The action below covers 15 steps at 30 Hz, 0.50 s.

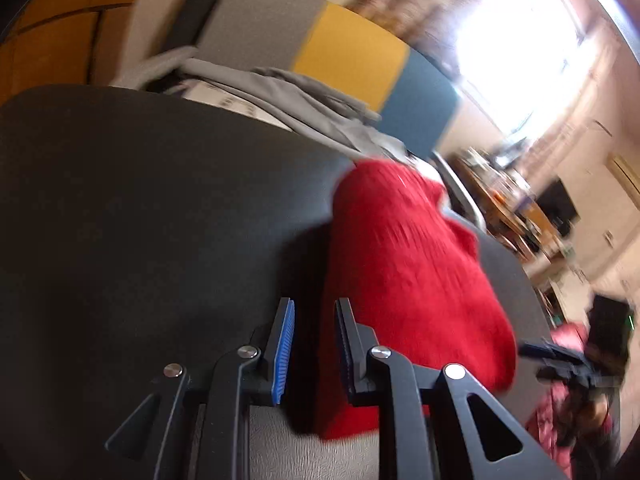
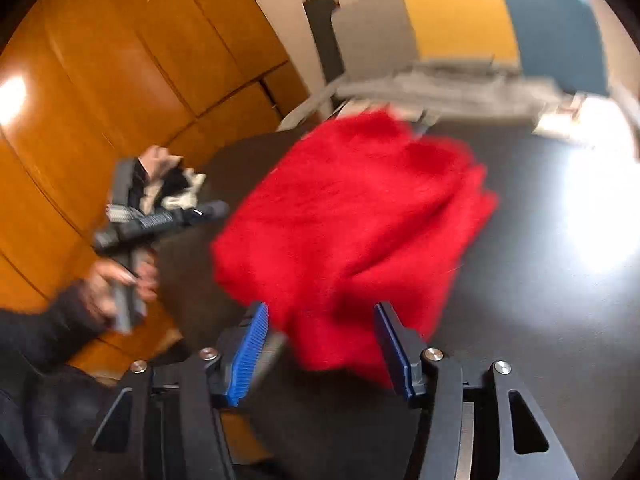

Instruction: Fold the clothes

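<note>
A red knitted garment (image 1: 408, 264) lies bunched and partly folded on the black table (image 1: 140, 200). In the left wrist view my left gripper (image 1: 314, 344) hovers at the garment's left edge. Its blue pads stand a little apart, with only table and shadow between them. In the right wrist view the red garment (image 2: 352, 216) reaches with its near edge in between the fingers of my right gripper (image 2: 324, 340). Those jaws stand wide and the pads do not press on the cloth. Both views are motion-blurred.
A grey garment (image 1: 280, 96) lies heaped at the table's far edge, also visible as the grey garment (image 2: 440, 84). Grey, yellow and blue panels stand behind it. A hand (image 2: 116, 280) in a dark sleeve holds the other tool left of the table (image 2: 540, 320), before orange cabinets (image 2: 100, 80).
</note>
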Motion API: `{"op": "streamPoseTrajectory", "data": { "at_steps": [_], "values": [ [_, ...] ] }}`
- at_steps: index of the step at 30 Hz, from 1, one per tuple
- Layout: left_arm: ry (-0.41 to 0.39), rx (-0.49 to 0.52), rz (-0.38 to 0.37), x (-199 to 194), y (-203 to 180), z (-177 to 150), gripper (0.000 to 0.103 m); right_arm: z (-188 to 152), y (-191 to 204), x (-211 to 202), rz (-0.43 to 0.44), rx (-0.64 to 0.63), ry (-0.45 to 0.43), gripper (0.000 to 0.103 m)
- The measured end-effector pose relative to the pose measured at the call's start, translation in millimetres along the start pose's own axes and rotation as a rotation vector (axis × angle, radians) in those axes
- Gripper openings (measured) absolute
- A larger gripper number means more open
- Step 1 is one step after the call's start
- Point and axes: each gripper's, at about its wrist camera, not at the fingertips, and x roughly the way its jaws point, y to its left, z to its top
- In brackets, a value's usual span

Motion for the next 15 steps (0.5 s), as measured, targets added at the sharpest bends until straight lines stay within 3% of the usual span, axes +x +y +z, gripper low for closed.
{"op": "streamPoseTrajectory", "data": {
  "at_steps": [2, 3, 4, 6, 12, 15],
  "values": [
    [-0.009, 0.091, -0.028, -5.8, -6.2, -16.0, 0.019, 1.2, 3.0, 18.1, 0.0, 0.011, 0.031, 0.055],
    [-0.014, 0.14, -0.039, -8.6, -10.3, -23.5, 0.019, 2.2, 2.8, 27.1, -0.016, 0.019, 0.043, 0.046],
    [-0.017, 0.194, -0.045, -11.3, -15.9, -30.2, 0.019, 3.2, 1.8, 33.1, -0.025, 0.03, 0.048, 0.027],
    [-0.022, 0.296, -0.058, -15.3, -26.7, -42.6, 0.019, 4.3, -0.7, 42.3, -0.029, 0.055, 0.063, 0.009],
    [-0.019, 0.508, -0.084, -9.8, -52.0, -64.8, 0.022, 9.5, 1.0, 53.8, -0.019, 0.108, 0.101, 0.009],
    [-0.008, 0.609, -0.031, 5.2, -59.3, -68.3, 0.022, 15.1, 5.9, 47.7, -0.02, 0.111, 0.098, 0.009]
  ]
}}
